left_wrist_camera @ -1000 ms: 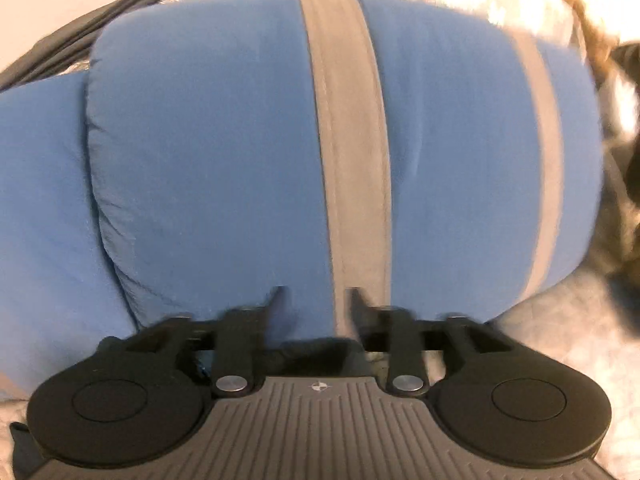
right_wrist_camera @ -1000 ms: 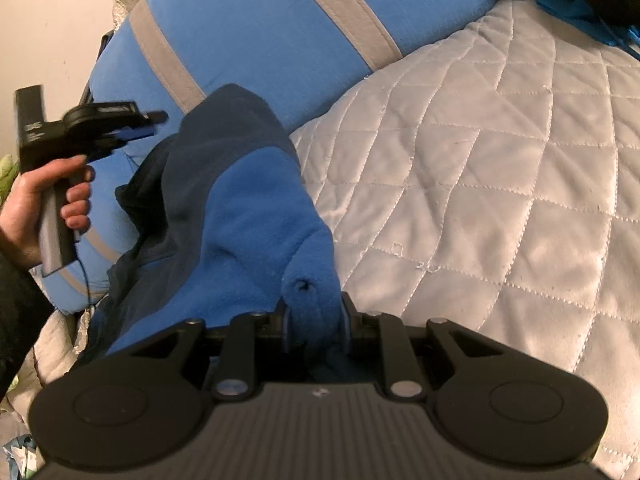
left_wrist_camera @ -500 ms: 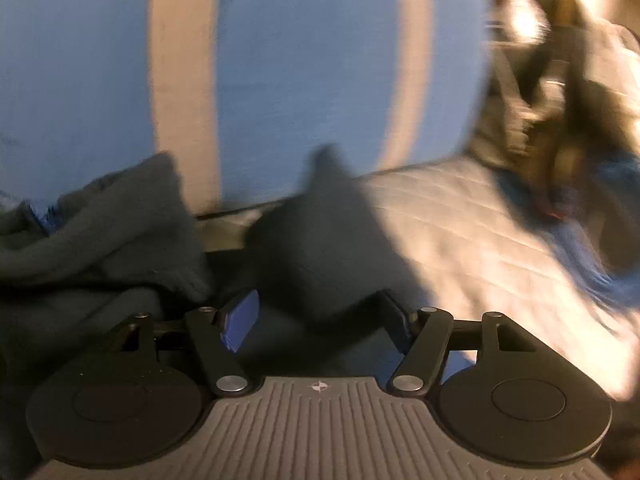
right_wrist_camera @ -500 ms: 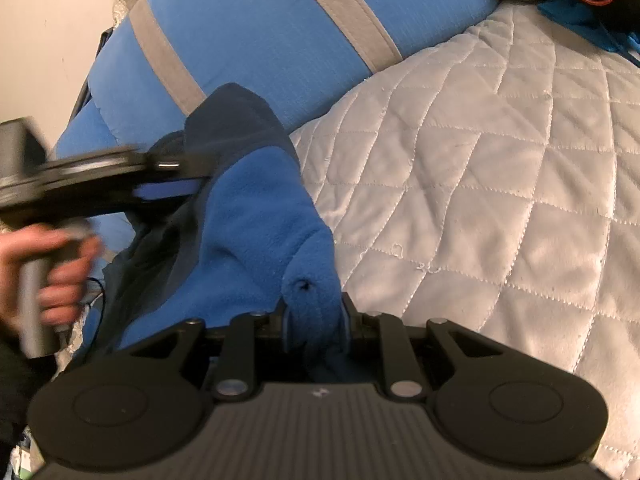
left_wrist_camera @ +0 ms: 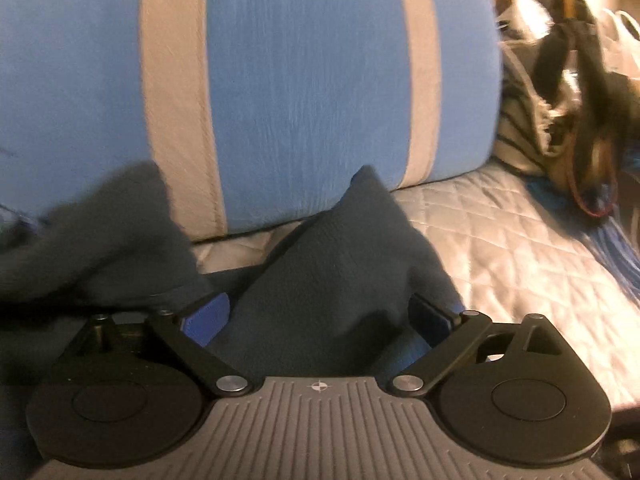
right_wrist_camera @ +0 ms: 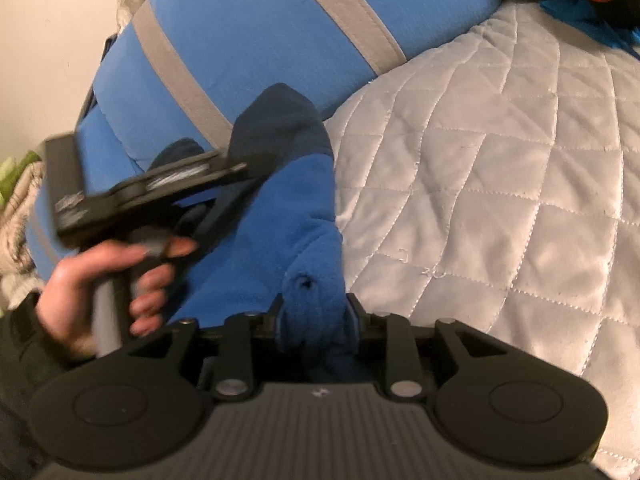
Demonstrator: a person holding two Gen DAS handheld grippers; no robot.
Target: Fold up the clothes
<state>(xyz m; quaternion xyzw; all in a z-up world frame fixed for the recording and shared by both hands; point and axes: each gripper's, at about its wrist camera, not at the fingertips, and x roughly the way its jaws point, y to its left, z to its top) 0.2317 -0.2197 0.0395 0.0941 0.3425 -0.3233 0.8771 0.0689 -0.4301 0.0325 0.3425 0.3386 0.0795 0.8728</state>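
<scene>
A: Right gripper (right_wrist_camera: 312, 312): closed tight on a bunched corner of fleece garment (right_wrist_camera: 280, 232), bright blue with a small dark hole near the pinch.

B: Left gripper (left_wrist_camera: 316, 316): spread wide, straddling a peaked navy fold of the same garment (left_wrist_camera: 328, 280); blue finger pads (left_wrist_camera: 206, 318) not pressing the cloth.

A: Garment location: draped over quilted white bedspread (right_wrist_camera: 500, 200), leaning against blue pillow with grey stripes (right_wrist_camera: 248, 52).

B: Surface: soft, fuzzy pile; navy section above, bright blue section below; rumpled, unfolded.

A: Person's hand (right_wrist_camera: 100, 288): wrapped around left gripper's grey handle, beside the garment.

B: Background at right of left wrist view: blurred dark clutter, not identifiable.
</scene>
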